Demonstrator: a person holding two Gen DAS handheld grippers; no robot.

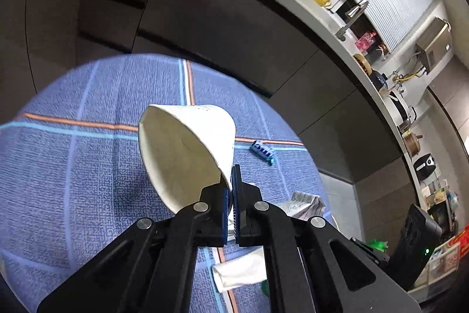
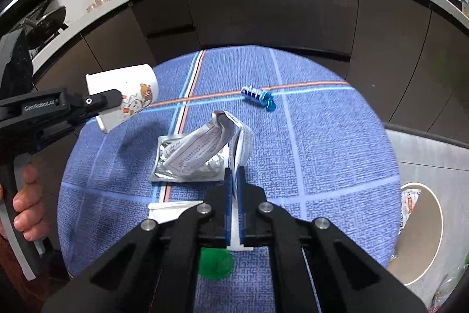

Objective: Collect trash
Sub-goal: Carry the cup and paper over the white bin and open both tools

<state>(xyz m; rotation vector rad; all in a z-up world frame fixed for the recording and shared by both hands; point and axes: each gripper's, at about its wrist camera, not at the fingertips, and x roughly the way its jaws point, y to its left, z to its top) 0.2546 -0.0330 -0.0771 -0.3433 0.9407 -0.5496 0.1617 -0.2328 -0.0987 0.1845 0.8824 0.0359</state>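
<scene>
My left gripper (image 1: pixel 233 181) is shut on the rim of a white paper cup (image 1: pixel 187 154), which hangs tilted above the blue round table (image 1: pixel 73 181). The right wrist view shows the same cup (image 2: pixel 132 96), with its printed side, in the left gripper (image 2: pixel 117 100) at the left. My right gripper (image 2: pixel 234 175) is shut on a white strip of a crumpled printed leaflet (image 2: pixel 202 145). The leaflet lies over a silver foil packet (image 2: pixel 164 163). A blue wrapper (image 2: pixel 258 96) lies farther back on the cloth, also visible as the wrapper (image 1: pixel 262 151).
A white paper scrap (image 2: pixel 170 210) and a green piece (image 2: pixel 215 264) lie near the table's (image 2: pixel 322 151) front edge. A bin (image 2: pixel 422 231) with trash inside stands at the right. Dark cabinets (image 2: pixel 263 13) and a cluttered counter curve behind. A person's hand (image 2: pixel 26 195) holds the left handle.
</scene>
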